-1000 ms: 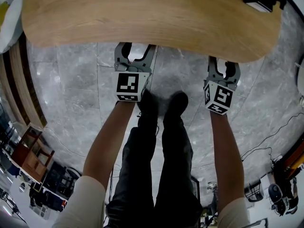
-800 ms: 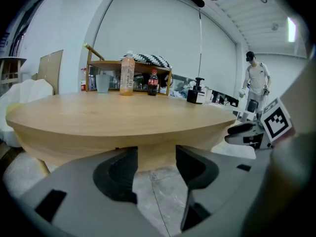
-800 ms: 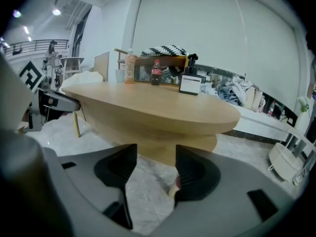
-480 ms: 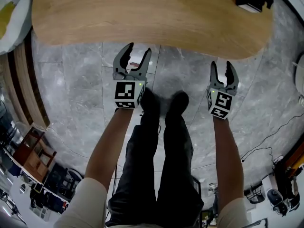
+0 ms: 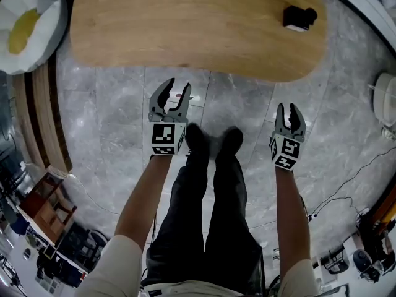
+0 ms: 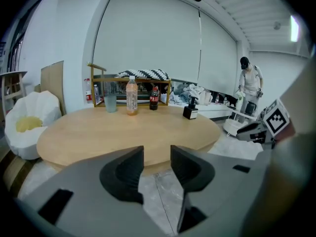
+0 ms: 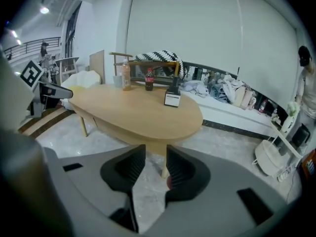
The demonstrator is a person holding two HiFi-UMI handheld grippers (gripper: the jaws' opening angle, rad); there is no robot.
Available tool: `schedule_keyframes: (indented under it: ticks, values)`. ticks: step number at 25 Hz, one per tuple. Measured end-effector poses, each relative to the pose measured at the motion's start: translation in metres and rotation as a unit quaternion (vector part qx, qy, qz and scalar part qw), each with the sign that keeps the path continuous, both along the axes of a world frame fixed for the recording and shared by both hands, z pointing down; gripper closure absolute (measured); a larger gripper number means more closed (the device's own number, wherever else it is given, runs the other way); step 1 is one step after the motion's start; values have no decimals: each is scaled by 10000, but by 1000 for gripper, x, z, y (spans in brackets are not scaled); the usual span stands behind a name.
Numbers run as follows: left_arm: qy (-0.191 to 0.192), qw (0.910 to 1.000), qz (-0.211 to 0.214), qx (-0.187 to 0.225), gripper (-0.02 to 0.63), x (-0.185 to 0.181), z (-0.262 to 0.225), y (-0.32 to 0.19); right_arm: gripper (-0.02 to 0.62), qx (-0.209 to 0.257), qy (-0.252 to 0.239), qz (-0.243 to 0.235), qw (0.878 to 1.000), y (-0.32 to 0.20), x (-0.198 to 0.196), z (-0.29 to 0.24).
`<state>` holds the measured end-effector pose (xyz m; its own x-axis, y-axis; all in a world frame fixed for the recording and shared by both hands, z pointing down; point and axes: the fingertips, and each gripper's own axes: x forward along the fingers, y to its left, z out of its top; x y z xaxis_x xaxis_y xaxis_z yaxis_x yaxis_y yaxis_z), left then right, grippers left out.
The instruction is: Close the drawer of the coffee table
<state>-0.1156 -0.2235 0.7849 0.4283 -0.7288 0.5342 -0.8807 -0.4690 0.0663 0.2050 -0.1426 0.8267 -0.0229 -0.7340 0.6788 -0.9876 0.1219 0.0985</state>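
Note:
The oval wooden coffee table [image 5: 198, 30] fills the top of the head view; no open drawer shows under its near edge. My left gripper [image 5: 177, 86] hangs over the marble floor, short of the table edge. My right gripper [image 5: 289, 107] hangs farther back on the right. The jaws of both have just been closing and stand partly apart with nothing between them. In the left gripper view the left gripper [image 6: 157, 152] frames the table [image 6: 123, 132] ahead. The right gripper [image 7: 155, 152] points at the table [image 7: 138, 112] and one of its legs.
A small black box [image 5: 299, 17], bottles [image 6: 131, 95] and a cup [image 6: 110, 102] stand on the tabletop. A white beanbag [image 5: 28, 17] lies at the far left. My shoes [image 5: 210, 141] are between the grippers. A person [image 6: 249, 83] stands at the right. Cables run over the floor at the right.
Both grippers have drawn back from under the table edge toward my feet and risen. Their jaws have narrowed. The table now sits farther away in the head view.

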Motion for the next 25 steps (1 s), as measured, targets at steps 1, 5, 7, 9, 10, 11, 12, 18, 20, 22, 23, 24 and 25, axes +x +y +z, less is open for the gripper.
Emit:
schedule_keyframes:
  ticks: [1, 5, 7, 9, 10, 11, 12, 18, 20, 22, 23, 24, 25]
  values:
    - [-12, 10000, 19, 11, 427, 2, -10, 2, 461, -32, -28, 9, 10000, 4, 1, -8]
    - [-77, 10000, -2, 23, 439, 4, -43, 2, 488, -83, -101, -27, 9999, 9, 1, -42]
    - [-52, 9999, -71, 51, 445, 0, -61, -1, 496, -26, -130, -45, 9999, 6, -1, -63]
    - [-18, 9999, -129, 40, 453, -5, -83, 2, 510, 24, -205, -35, 9998, 7, -3, -90]
    - [-9, 9999, -142, 33, 457, -6, -95, 6, 523, 49, -253, -32, 9997, 9, -3, -104]
    - [-8, 9999, -139, 31, 462, -7, -107, 10, 537, 75, -298, -43, 9995, 11, -4, -119]
    - [-16, 9999, -124, 28, 468, -8, -118, 13, 546, 100, -339, -75, 9993, 12, -5, -134]
    - [-125, 9999, 19, 86, 486, -5, -195, 24, 559, 235, -392, -429, 9980, 13, -7, -221]
    - [-93, 9999, 7, 119, 495, -5, -221, 29, 561, 279, -391, -514, 9975, 16, -8, -246]
    - [-31, 9998, -31, 181, 513, -7, -249, 32, 561, 313, -407, -559, 9971, 20, -9, -270]
    - [-7, 9998, -44, 212, 519, -9, -262, 33, 563, 334, -414, -562, 9970, 22, -9, -282]
    - [15, 9997, -56, 230, 526, -10, -275, 35, 563, 357, -423, -551, 9969, 23, -8, -294]
    - [40, 9997, -67, 222, 531, -12, -286, 37, 565, 381, -440, -529, 9969, 24, -8, -305]
